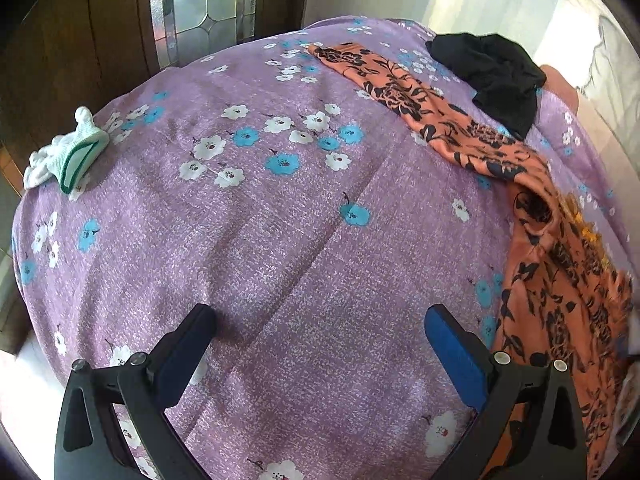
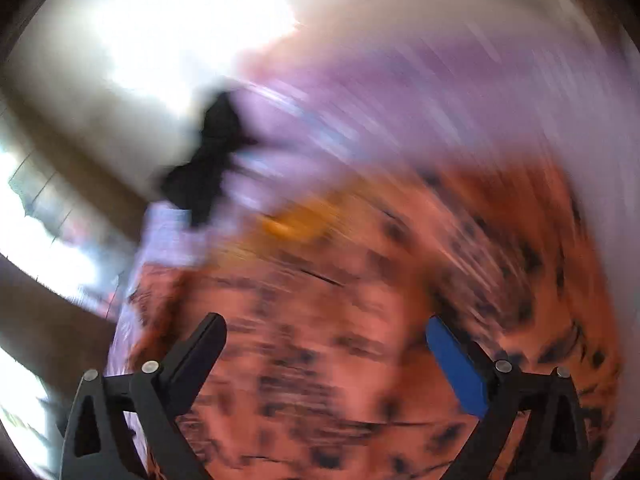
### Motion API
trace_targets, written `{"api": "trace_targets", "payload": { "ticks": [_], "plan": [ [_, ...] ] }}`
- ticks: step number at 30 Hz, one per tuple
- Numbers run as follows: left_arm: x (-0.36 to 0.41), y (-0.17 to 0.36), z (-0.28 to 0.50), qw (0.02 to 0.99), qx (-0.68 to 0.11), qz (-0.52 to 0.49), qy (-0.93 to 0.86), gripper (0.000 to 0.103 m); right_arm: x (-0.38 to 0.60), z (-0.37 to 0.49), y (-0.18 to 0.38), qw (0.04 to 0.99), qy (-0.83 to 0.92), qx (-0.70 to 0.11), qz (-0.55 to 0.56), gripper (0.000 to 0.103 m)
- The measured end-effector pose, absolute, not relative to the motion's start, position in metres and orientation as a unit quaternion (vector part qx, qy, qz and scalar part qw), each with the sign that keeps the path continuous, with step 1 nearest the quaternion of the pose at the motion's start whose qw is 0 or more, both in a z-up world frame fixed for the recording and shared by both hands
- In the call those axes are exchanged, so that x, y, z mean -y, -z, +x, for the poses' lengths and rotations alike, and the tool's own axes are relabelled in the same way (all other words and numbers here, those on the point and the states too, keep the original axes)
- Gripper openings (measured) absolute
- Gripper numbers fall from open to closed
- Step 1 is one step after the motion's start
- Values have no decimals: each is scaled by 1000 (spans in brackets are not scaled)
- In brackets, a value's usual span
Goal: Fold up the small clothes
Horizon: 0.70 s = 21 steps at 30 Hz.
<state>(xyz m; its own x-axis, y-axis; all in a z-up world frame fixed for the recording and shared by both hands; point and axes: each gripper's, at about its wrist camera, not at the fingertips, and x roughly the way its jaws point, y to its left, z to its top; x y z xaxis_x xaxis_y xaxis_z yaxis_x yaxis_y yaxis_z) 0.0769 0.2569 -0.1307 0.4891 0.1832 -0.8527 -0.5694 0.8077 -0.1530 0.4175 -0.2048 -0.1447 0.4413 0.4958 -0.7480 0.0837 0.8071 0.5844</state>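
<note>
Purple floral bedsheet, printed with white and blue blossoms, covers the bed that fills the left wrist view, with a dark wooden door and a leaded glass pane behind its far edge. At the far left edge of the bed lies a small bundle of mint-green and white knit clothes with a dark green trim, crumpled, its long axis running from the near left corner toward the upper right. In the foreground the left gripper hangs over bare sheet with its jaws spread wide and nothing between them. Further right, a long orange cloth with a black flower print stretches as a rumpled band from the far middle of the bed diagonally down to the near right corner, where it widens and bunches. A crumpled black garment sits at the far right of the bed, just beside the upper stretch of the orange band. The right wrist view is heavily blurred: the right gripper has its jaws wide apart, empty, above the same orange cloth, with the black garment a dark smear at upper left and purple sheet beyond.
</note>
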Motion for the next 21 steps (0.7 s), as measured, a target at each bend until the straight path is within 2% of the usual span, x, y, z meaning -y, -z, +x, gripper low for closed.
{"api": "trace_targets", "payload": {
  "ticks": [5,9,12,15,21],
  "plan": [
    [-265,112,68,854,-401,-289,-163,103,209,386,98,826,-209,-411,326,98],
    [-266,91,95,869,-372,-315,-86,103,203,351,98,838,-231,-407,282,98],
    [-287,80,147,863,-356,-357,-39,103,226,320,110,831,-237,-420,277,98],
    [-317,91,202,833,-355,-424,-17,103,246,307,123,822,-240,-422,297,98],
    [-359,118,268,804,-372,-457,-83,103,258,301,116,837,-242,-396,289,98]
  ]
}}
